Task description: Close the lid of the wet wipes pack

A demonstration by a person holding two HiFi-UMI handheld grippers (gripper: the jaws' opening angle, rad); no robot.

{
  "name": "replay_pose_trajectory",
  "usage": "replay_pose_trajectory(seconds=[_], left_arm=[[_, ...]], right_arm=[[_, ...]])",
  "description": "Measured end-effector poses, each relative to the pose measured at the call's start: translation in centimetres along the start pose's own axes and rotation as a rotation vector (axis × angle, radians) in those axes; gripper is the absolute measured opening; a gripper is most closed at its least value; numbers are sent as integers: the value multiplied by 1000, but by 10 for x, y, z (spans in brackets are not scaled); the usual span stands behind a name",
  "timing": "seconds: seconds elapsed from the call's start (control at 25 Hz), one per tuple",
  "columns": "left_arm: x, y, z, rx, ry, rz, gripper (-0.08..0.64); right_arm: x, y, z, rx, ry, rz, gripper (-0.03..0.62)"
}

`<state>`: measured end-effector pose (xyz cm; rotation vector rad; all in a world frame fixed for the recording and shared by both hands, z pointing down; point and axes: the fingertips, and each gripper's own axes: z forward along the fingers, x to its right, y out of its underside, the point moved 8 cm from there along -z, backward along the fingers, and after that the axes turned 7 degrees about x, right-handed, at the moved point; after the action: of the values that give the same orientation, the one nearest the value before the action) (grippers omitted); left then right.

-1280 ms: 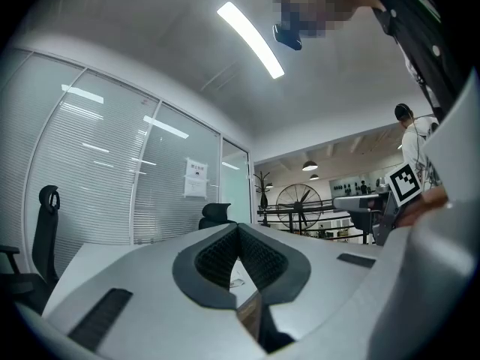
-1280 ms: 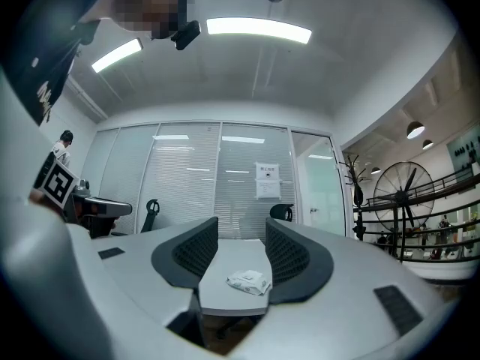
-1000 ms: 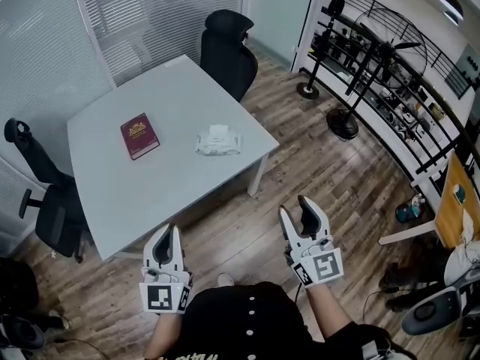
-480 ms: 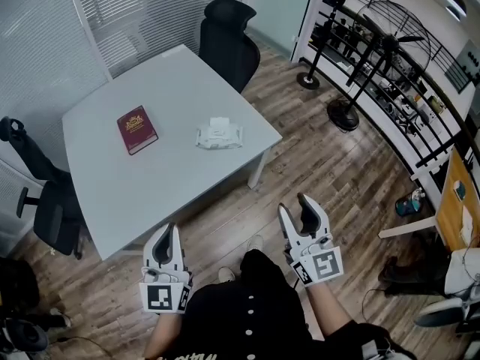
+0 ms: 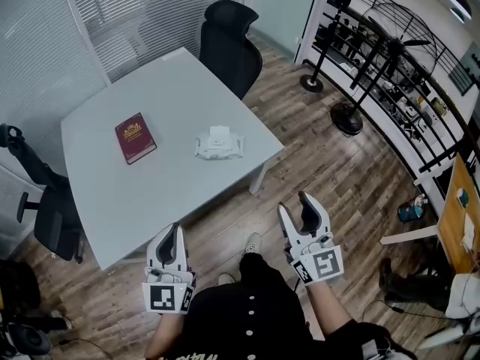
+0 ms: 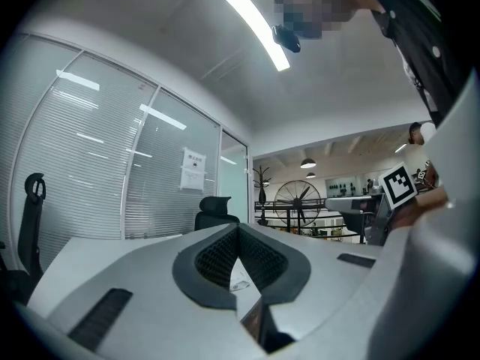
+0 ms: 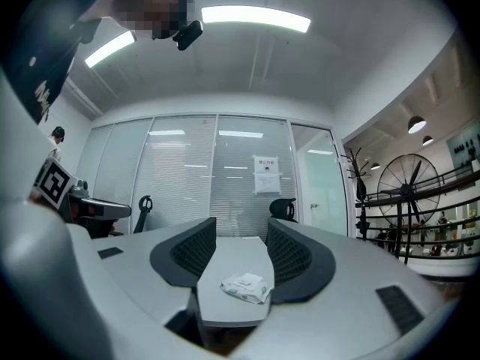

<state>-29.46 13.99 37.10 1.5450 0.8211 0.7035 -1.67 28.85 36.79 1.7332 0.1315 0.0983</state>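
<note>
Head view showed the wet wipes pack [image 5: 218, 144] on the tabletop [image 5: 172, 190], a red book [image 5: 135, 137] at its nine o'clock, lettering unreadable. The left hand-held gripper [image 5: 171, 231] was pressed together, the right hand-held gripper [image 5: 295, 205] spread, empty.

Both tools were held out ahead of the torso, side by side and well apart, pointing forward and about level.

Left tool [image 5: 170, 232]: jaws drawn together, dark ribbed pads [image 6: 214, 257] meeting at the tips, nothing gripped. Its marker cube [image 5: 166, 298] faced up at the wrist end.

Right tool [image 5: 295, 205]: jaws apart, pads [image 7: 191, 253] facing each other across a clear gap with nothing held between them; the jaws had just been opening a little. Its marker cube [image 5: 321, 265] sat tilted slightly. A bare right forearm [image 5: 330, 315] ran back from it toward the body.
</note>
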Motion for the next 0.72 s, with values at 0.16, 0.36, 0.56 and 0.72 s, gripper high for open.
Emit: replay_pose_trajectory(seconds=[0.16,0.36,0.56,0.72], left_arm=[[-1,5,20,-5,1,-5,6],[-10,7,42,-12,-12,-4,6],[-15,6,66,-9,-20,1,6],[-18,5,83,-4,-28,6,8]], right_arm=[[13,7,14,-20,-6,8,221],[26,9,39,-23,-17,11,221],[40,10,63,-11,-32,21,221],[52,11,78,-9,-39,23,221]])
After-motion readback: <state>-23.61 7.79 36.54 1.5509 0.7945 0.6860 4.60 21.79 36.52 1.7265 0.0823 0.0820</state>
